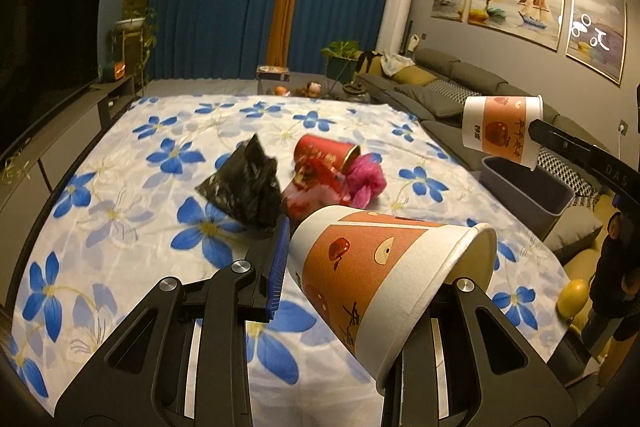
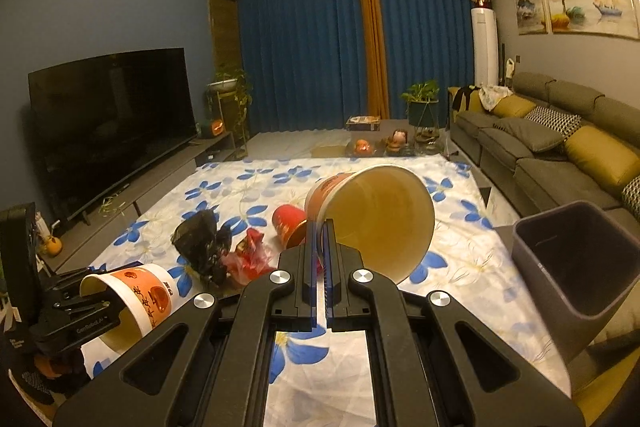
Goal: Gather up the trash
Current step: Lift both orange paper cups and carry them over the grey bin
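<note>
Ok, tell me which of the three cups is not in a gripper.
The red cup: it lies on its side on the flowered cloth beside the black bag. Both orange-and-white cups are held aloft.

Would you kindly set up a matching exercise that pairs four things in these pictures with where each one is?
Things:
1. paper cup
2. black bag
3. grey bin
4. red cup

Places:
A. lying on its side on the flowered cloth
B. standing beside the cloth, near the sofa
C. crumpled on the cloth
D. pinched by its rim in the right gripper

Pairs: 1-D, 2-C, 3-B, 4-A
</note>
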`<state>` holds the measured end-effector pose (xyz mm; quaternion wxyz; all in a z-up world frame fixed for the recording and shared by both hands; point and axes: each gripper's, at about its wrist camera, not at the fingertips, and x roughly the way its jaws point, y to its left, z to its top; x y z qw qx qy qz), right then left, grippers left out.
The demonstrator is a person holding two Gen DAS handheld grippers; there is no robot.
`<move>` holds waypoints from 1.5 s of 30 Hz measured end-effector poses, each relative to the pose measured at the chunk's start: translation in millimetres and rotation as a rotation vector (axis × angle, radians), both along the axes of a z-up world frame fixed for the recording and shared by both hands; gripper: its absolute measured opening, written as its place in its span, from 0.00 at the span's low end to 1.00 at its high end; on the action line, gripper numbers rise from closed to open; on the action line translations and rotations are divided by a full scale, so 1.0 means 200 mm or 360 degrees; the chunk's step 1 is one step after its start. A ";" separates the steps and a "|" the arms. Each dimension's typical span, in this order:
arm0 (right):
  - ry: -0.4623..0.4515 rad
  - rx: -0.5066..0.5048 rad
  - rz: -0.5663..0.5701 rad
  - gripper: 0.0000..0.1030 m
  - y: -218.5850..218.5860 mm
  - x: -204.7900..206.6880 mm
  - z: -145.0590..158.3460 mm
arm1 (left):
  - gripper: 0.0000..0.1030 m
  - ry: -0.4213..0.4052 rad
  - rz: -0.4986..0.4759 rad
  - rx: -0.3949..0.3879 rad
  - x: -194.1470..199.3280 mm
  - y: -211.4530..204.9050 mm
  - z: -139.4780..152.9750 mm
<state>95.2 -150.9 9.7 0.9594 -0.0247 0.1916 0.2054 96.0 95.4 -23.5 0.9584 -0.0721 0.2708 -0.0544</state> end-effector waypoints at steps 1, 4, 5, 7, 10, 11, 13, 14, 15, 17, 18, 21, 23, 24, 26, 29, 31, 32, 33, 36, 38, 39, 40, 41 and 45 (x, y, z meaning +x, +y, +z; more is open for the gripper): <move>-0.0014 -0.0006 -0.0005 0.04 -0.01 0.00 0.01 | 0.26 -0.0007 -0.0005 0.0004 0.01 -0.01 0.01; -0.0039 -0.0021 -0.0014 0.04 -0.03 0.00 0.05 | 0.26 -0.0033 -0.0031 0.0024 0.03 -0.05 0.05; -0.0043 -0.0025 -0.0017 0.04 -0.03 0.01 0.06 | 0.26 -0.0044 -0.0041 0.0032 0.04 -0.07 0.07; -0.0061 -0.0044 -0.0030 0.04 -0.05 0.01 0.09 | 0.26 -0.0055 -0.0059 0.0037 0.06 -0.10 0.10; -0.0078 -0.0052 -0.0047 0.04 -0.09 0.01 0.12 | 0.26 -0.0067 -0.0097 0.0033 0.10 -0.15 0.13; -0.0085 -0.0055 -0.0055 0.04 -0.10 0.01 0.13 | 0.26 -0.0073 -0.0107 0.0033 0.12 -0.18 0.14; -0.0105 -0.0068 -0.0081 0.04 -0.13 0.01 0.16 | 0.26 -0.0088 -0.0128 0.0031 0.14 -0.22 0.16; -0.0114 -0.0076 -0.0092 0.04 -0.15 0.01 0.17 | 0.26 -0.0098 -0.0144 0.0030 0.15 -0.25 0.18; -0.0125 -0.0085 -0.0108 0.04 -0.17 0.01 0.18 | 0.26 -0.0105 -0.0154 0.0031 0.16 -0.27 0.19; -0.0134 -0.0095 -0.0133 0.04 -0.21 0.01 0.19 | 0.26 -0.0118 -0.0178 0.0038 0.19 -0.31 0.21; -0.0138 -0.0102 -0.0148 0.04 -0.24 0.02 0.19 | 0.26 -0.0122 -0.0189 0.0043 0.20 -0.34 0.21; -0.0150 -0.0121 -0.0196 0.04 -0.31 0.03 0.21 | 0.26 -0.0128 -0.0227 0.0046 0.23 -0.41 0.23; -0.0153 -0.0128 -0.0228 0.04 -0.36 0.04 0.21 | 0.26 -0.0128 -0.0253 0.0047 0.25 -0.46 0.24; -0.0153 -0.0131 -0.0247 0.04 -0.39 0.05 0.21 | 0.26 -0.0126 -0.0267 0.0048 0.27 -0.49 0.24; -0.0151 -0.0132 -0.0281 0.04 -0.45 0.06 0.21 | 0.26 -0.0123 -0.0298 0.0050 0.29 -0.55 0.24; -0.0146 -0.0130 -0.0340 0.04 -0.54 0.09 0.20 | 0.26 -0.0128 -0.0337 0.0069 0.33 -0.63 0.25; -0.0136 -0.0123 -0.0379 0.04 -0.60 0.10 0.19 | 0.26 -0.0136 -0.0375 0.0084 0.36 -0.71 0.26; -0.0132 -0.0122 -0.0401 0.04 -0.63 0.12 0.18 | 0.26 -0.0141 -0.0389 0.0088 0.37 -0.74 0.26; -0.0129 -0.0122 -0.0416 0.04 -0.65 0.13 0.17 | 0.26 -0.0145 -0.0405 0.0089 0.38 -0.77 0.27; -0.0108 -0.0115 -0.0466 0.04 -0.74 0.16 0.15 | 0.26 -0.0152 -0.0466 0.0089 0.43 -0.88 0.29; -0.0097 -0.0114 -0.0496 0.04 -0.79 0.19 0.14 | 0.26 -0.0160 -0.0499 0.0082 0.46 -0.94 0.30; -0.0088 -0.0113 -0.0514 0.04 -0.82 0.20 0.13 | 0.26 -0.0163 -0.0517 0.0079 0.47 -0.96 0.30; -0.0081 -0.0111 -0.0529 0.04 -0.84 0.21 0.12 | 0.26 -0.0167 -0.0536 0.0078 0.48 -0.99 0.31; -0.0072 -0.0108 -0.0547 0.04 -0.87 0.22 0.11 | 0.26 -0.0171 -0.0556 0.0079 0.49 -1.03 0.31; -0.0050 -0.0094 -0.0606 0.04 -0.98 0.25 0.08 | 0.26 -0.0166 -0.0630 0.0075 0.56 -1.17 0.31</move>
